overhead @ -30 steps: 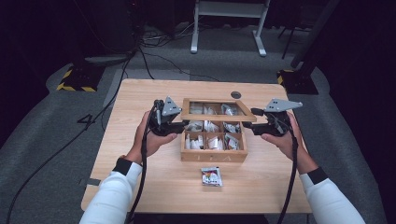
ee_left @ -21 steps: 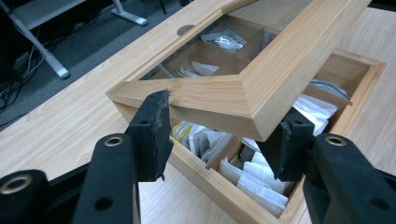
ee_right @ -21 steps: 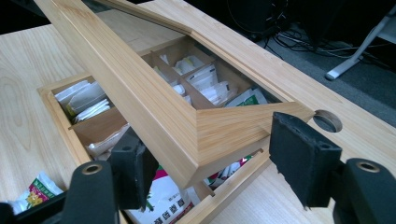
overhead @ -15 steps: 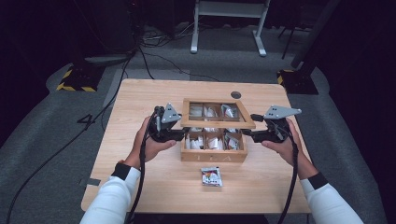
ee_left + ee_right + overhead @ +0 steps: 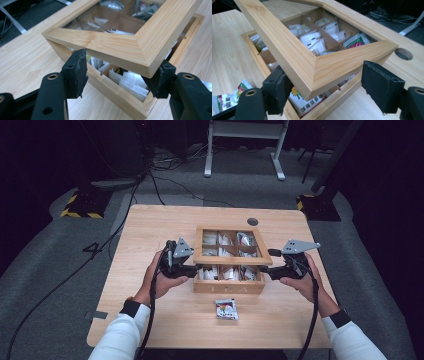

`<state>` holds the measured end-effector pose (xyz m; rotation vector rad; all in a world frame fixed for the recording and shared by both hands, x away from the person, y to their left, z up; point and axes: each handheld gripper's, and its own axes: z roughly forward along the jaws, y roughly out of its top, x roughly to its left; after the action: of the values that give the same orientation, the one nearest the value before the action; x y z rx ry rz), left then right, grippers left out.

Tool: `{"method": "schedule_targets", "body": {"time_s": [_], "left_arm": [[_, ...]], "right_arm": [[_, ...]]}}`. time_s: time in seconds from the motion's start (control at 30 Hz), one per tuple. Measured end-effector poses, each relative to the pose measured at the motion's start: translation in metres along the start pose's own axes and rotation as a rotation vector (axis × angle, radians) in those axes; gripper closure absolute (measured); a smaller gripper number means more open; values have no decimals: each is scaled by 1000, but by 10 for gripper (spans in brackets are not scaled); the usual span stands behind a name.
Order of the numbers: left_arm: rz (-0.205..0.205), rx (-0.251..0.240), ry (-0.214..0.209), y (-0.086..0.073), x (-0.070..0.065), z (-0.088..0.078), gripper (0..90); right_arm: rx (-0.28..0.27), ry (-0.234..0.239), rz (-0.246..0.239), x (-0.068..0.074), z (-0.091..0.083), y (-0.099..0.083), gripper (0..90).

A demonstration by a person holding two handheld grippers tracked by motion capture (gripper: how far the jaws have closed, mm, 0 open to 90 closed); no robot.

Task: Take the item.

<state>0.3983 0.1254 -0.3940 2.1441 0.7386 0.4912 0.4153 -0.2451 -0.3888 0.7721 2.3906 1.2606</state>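
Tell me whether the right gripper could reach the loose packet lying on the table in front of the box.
Probably yes. The packet lies alone on bare table, nothing over it. But the right gripper sits at the lid corner, jaws just opening around it, so it must back off first.

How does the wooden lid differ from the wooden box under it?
The lid is a thin open frame, raised at its near edge; the box is deeper, split into compartments holding packets, and sits flat on the table. Both are light wood and rectangular.
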Motion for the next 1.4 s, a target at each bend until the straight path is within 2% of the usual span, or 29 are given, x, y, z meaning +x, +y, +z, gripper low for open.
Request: {"method": "schedule_targets", "body": {"time_s": [0.2, 0.4, 0.6, 0.63, 0.67, 0.7, 0.9, 1.13, 1.4], "left_arm": [[12, 22, -5, -4, -2, 3, 405], [9, 37, -12, -10, -4, 6, 404], [-2, 55, -41, -17, -5, 9, 403], [3, 68, -59, -20, -6, 11, 402], [3, 68, -59, -20, -6, 11, 402], [7, 85, -70, -23, -7, 13, 401], [7, 101, -82, -27, -8, 16, 398], [14, 103, -98, -28, -9, 17, 381], [-3, 94, -111, -31, -9, 16, 374]], "right_arm": [[12, -10, 9, 4, 1, -5, 252], [22, 7, 37, 5, 3, -12, 255], [50, 1, 19, 9, 5, -18, 257], [68, 4, 11, 11, 6, -19, 256], [68, 4, 11, 11, 6, -19, 256], [89, 8, 0, 12, 8, -21, 256], [114, 14, 0, 13, 12, -27, 257], [124, 32, 12, 12, 14, -31, 257], [117, 37, 23, 12, 15, -34, 260]]}}
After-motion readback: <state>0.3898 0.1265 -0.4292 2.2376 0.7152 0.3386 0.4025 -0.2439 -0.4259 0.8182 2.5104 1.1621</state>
